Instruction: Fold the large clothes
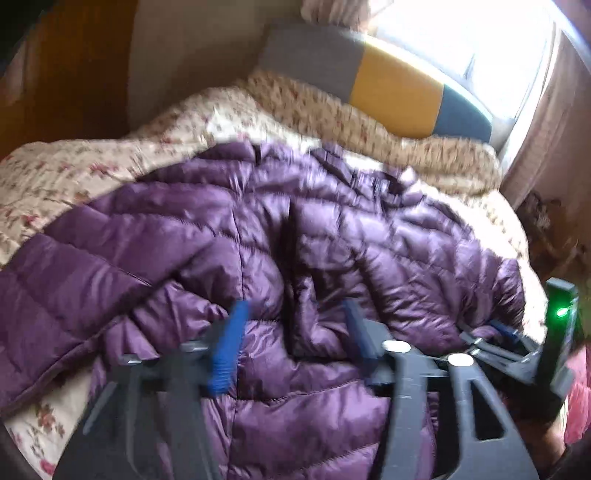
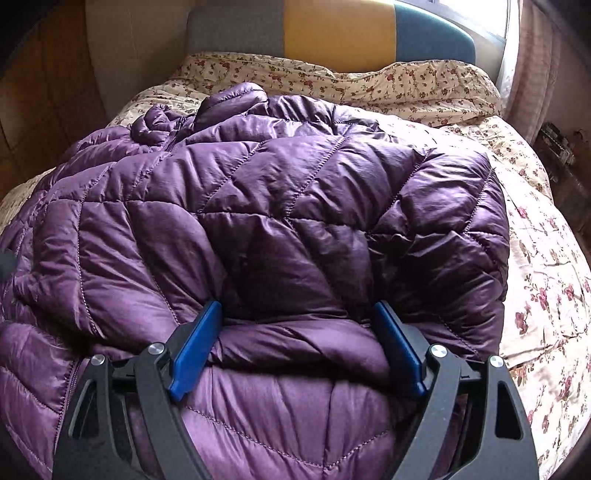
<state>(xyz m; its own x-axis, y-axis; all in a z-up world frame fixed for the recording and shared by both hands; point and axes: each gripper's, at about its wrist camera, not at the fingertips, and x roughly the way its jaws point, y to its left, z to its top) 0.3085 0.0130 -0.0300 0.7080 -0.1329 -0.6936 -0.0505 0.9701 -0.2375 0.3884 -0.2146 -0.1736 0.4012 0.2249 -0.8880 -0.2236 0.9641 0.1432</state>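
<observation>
A quilted purple puffer jacket (image 1: pixel 280 229) lies spread on a floral bedspread (image 1: pixel 74 173). In the blurred left wrist view my left gripper (image 1: pixel 295 310) hovers over the jacket's near part. Its blue pads (image 1: pixel 229 343) stand apart with only fabric below them, so it is open. In the right wrist view the jacket (image 2: pixel 280 192) fills the middle, with a folded edge at the right. My right gripper (image 2: pixel 297 306) is open wide, and a puffy roll of the jacket bulges between its blue pads (image 2: pixel 195 350). I cannot tell whether the pads touch that roll.
A headboard (image 2: pixel 340 33) in grey, yellow and teal stands at the far end of the bed, with a bright window (image 1: pixel 461 44) and a curtain to its right. Wooden furniture (image 1: pixel 66 74) is on the left. Bare bedspread (image 2: pixel 546 266) shows to the right of the jacket.
</observation>
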